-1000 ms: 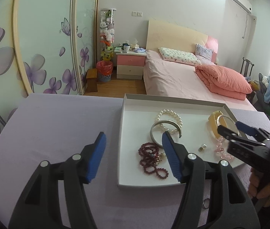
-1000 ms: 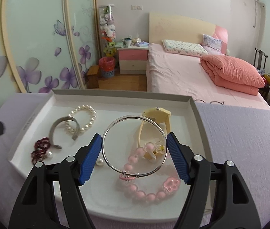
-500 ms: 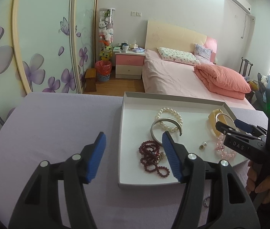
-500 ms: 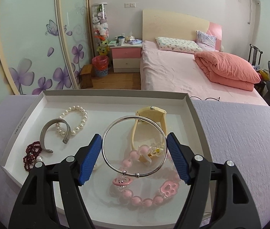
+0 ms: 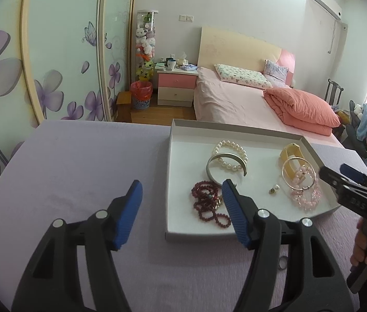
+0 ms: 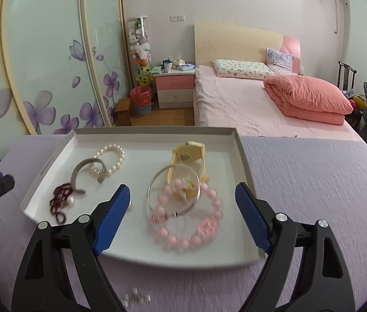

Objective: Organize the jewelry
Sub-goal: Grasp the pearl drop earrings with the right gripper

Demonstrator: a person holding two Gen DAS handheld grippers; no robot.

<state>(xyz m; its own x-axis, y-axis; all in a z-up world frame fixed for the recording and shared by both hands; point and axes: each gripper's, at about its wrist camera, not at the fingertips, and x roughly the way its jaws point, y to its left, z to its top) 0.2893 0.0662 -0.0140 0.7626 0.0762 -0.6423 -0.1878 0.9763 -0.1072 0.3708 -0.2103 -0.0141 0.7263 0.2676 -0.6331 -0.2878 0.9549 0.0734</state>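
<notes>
A white tray (image 5: 180, 230) (image 6: 141, 256) sits on the purple table. In it lie a thin silver bangle (image 6: 154, 184) (image 5: 284, 166) on a pink bead bracelet (image 6: 215, 202) (image 5: 305, 200), a yellow watch (image 6: 191, 152) (image 5: 291, 152), a pearl bracelet (image 6: 110, 156) (image 5: 231, 153), a grey cuff (image 6: 78, 173) (image 5: 212, 173) and dark red beads (image 6: 58, 202) (image 5: 209, 205). My right gripper (image 6: 182, 213) is open and empty above the tray's near edge. My left gripper (image 5: 182, 213) is open and empty over the tray's left edge.
A small ring (image 5: 282, 263) lies on the table in front of the tray. Small pale pieces (image 6: 136, 297) lie on the cloth near the right gripper. A small earring (image 5: 273, 189) lies in the tray. A bed and a nightstand stand beyond the table.
My right gripper has opened and let go of the silver bangle, which now lies on the pink bracelet and watch. The right gripper has drawn back. The left gripper has barely moved.
</notes>
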